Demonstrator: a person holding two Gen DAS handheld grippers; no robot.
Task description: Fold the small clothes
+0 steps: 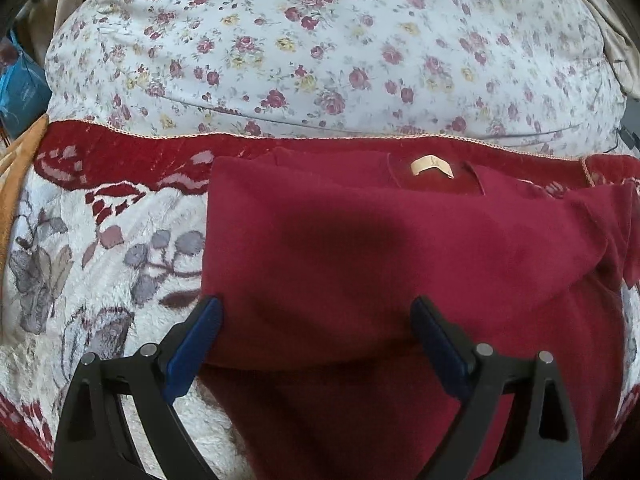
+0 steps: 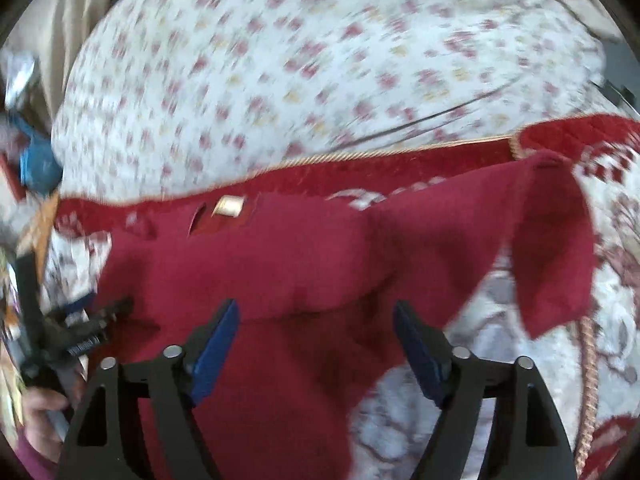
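Red top part-folded on the bed, both pairs of tongs free of it

The red garment (image 1: 360, 248) lies on the plush blanket (image 1: 100, 240), collar label (image 1: 432, 166) toward twelve o'clock — one side already turned in, the sleeve (image 2: 552, 240) at three o'clock seemingly loose, though that view is blurred. Left tongs (image 1: 316, 320) and right tongs (image 2: 314, 320) hover spread wide with nothing clamped, probably placed to take the next fold.

Bedroom: floral duvet (image 1: 320, 40), plush blanket (image 1: 100, 240)
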